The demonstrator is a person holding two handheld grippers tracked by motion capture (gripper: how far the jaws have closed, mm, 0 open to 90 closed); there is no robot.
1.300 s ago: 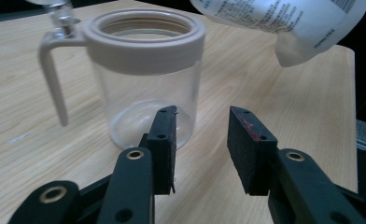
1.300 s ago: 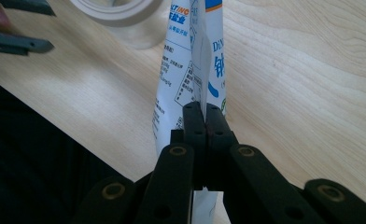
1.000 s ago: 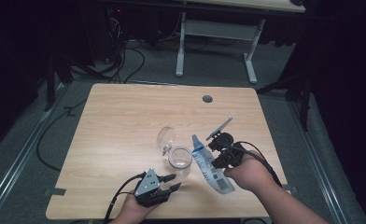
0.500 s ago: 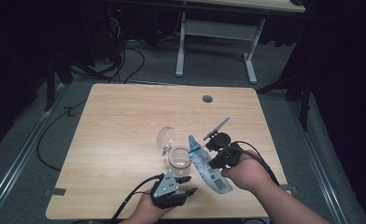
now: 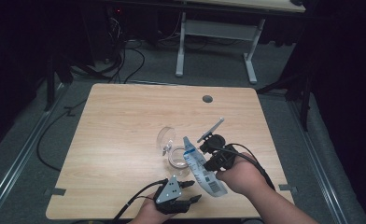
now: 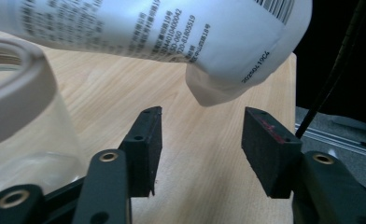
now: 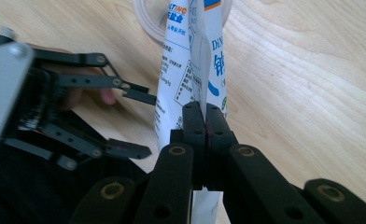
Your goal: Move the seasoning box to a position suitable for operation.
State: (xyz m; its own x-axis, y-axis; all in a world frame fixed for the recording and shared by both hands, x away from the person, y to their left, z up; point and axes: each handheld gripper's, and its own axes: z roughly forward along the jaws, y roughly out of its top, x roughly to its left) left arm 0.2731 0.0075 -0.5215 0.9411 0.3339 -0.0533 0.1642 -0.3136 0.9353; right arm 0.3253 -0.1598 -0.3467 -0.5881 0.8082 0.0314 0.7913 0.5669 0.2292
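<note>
On the wooden worktop (image 5: 125,121) by the glass jar (image 5: 177,157), the right gripper (image 7: 203,122) pinches the slanted white pouch (image 5: 200,169), whose low end hangs just above the left gripper (image 6: 200,144), its jaws just spread wide and bare.
</note>
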